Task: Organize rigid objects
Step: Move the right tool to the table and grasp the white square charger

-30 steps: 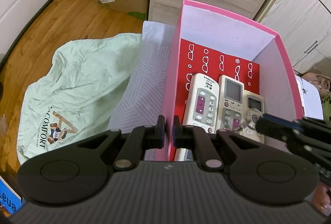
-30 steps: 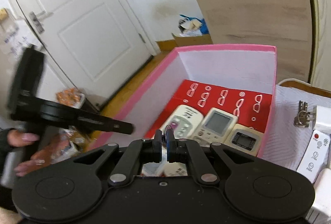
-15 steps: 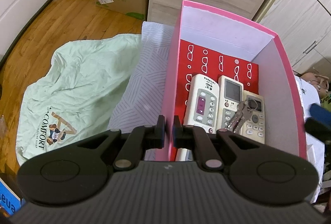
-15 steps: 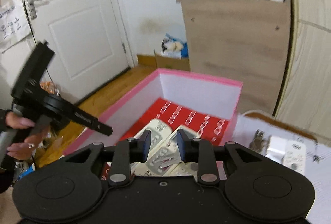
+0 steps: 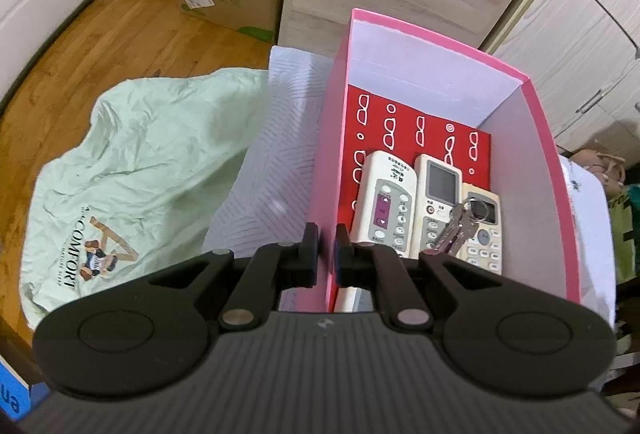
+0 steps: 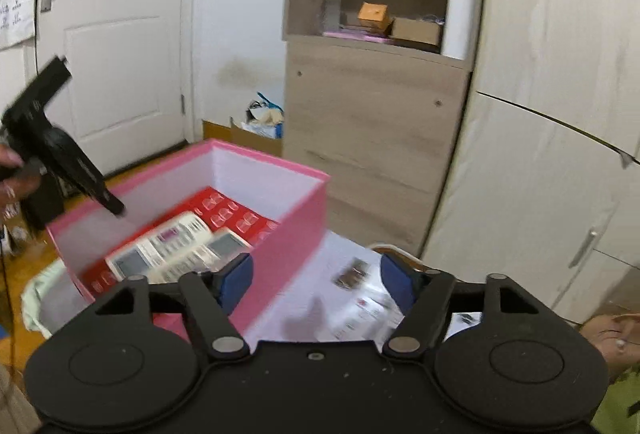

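Left tool (image 5: 327,246) clamped shut; right tool (image 6: 316,280) jaws opening, empty.

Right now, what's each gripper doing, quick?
Left gripper: shut on the pink box wall.
Right gripper: jaws opening, nothing between them.

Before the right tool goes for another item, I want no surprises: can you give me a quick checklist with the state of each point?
1. Left tool clamped on the pink box wall: ok, fingers pinch the near wall.
2. Keys inside the box: ok, lying on the remotes.
3. Right tool empty: ok, opening, nothing between the fingers.
4. Room left in the box: ok, red floor bare at the far end.
5. Next items located: cannot tell, things on the white cloth are blurred.
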{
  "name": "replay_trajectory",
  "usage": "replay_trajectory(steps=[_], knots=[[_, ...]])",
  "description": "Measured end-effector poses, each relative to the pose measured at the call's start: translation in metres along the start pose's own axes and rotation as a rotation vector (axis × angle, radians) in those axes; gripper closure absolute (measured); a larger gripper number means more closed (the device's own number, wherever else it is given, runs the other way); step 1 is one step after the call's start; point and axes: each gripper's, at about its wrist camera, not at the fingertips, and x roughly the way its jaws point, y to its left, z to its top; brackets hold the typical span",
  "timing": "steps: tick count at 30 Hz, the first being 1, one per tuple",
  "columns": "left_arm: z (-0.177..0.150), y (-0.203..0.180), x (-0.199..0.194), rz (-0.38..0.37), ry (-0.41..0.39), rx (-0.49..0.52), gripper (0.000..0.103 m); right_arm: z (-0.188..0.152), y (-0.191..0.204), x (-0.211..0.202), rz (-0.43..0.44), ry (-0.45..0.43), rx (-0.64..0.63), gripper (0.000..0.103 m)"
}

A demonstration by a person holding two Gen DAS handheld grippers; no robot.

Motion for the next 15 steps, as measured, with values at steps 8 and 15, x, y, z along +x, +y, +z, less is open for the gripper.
replay_trajectory(steps=[8, 15], knots=[[0.001, -0.007, 0.001, 0.022, 0.007, 0.038, 0.096, -0.038, -0.027, 0.009, -0.004, 0.218, 0.006, 0.012], [0.004, -0.012, 0.003, 0.046, 0.022, 0.046, 0.095, -0.070, -0.036, 0.036, -0.008, 0.445, 0.044, 0.015]])
